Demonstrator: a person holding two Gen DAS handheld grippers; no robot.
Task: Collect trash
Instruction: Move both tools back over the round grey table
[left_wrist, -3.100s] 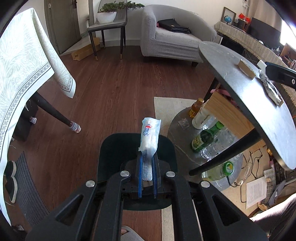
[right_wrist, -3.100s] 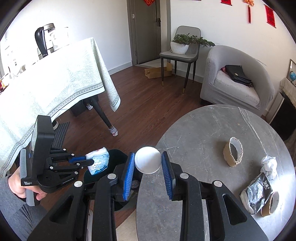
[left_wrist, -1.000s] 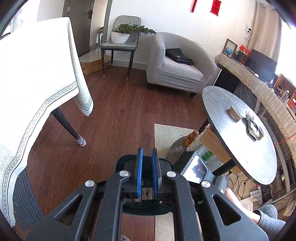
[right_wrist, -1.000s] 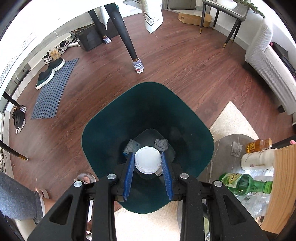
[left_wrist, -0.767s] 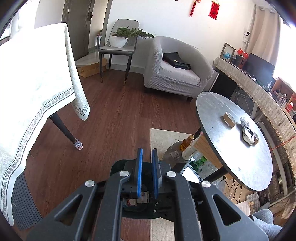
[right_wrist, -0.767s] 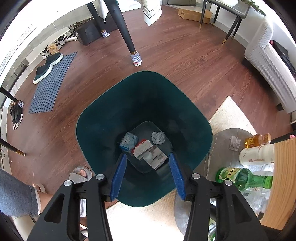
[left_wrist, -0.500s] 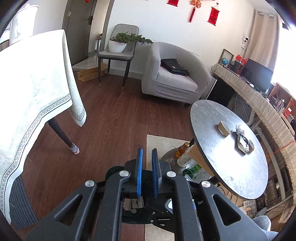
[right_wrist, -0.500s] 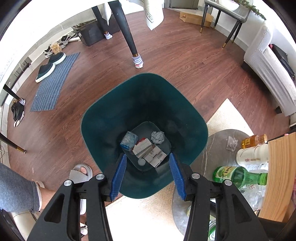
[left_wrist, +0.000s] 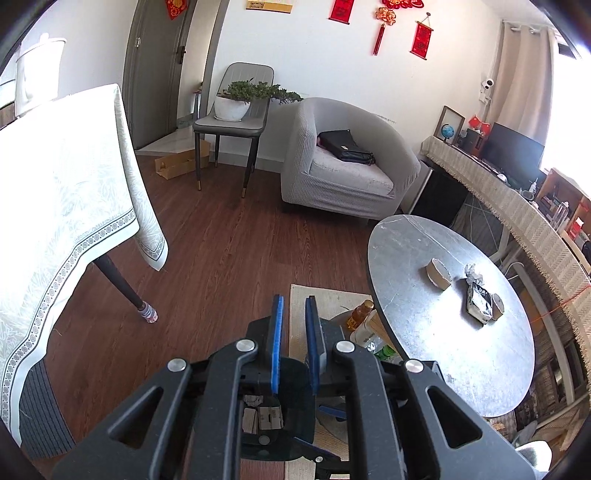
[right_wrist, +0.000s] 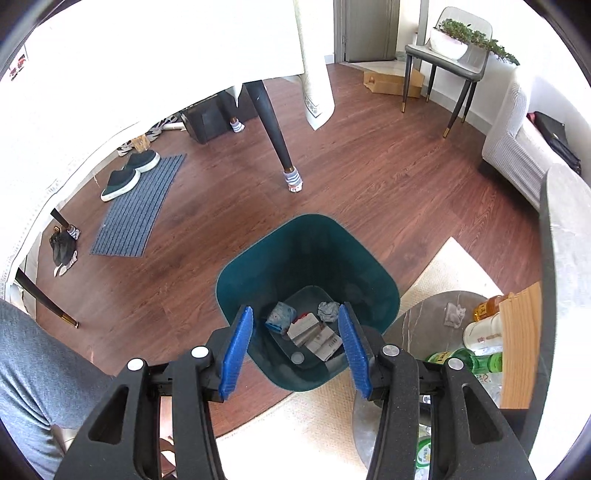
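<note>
A dark teal bin (right_wrist: 258, 266) stands on the wood floor below my right gripper (right_wrist: 294, 308), which is open and empty. In the bin lie a blue-white tissue pack (right_wrist: 280, 317), a crumpled paper ball (right_wrist: 328, 311), cartons (right_wrist: 317, 336) and a round white lid (right_wrist: 297, 357). My left gripper (left_wrist: 293, 299) hovers higher over the same bin (left_wrist: 295, 376), its jaws a narrow gap apart with nothing between them. On the round grey table (left_wrist: 443, 332) remain a cardboard ring (left_wrist: 437, 273), a crumpled wrapper (left_wrist: 472, 273), a silver bag (left_wrist: 478, 301) and a small roll (left_wrist: 498, 306).
A cloth-covered dining table (left_wrist: 55, 203) and its leg (right_wrist: 273, 133) stand left of the bin. Bottles (right_wrist: 480, 332) sit on a low shelf under the round table. A mat with slippers (right_wrist: 136, 206), an armchair (left_wrist: 343, 173) and the person's leg (right_wrist: 37, 369) are nearby.
The right jaws opened and the round white lid dropped into the bin. The left gripper let go of the tissue pack earlier. Both grippers have risen above the bin.
</note>
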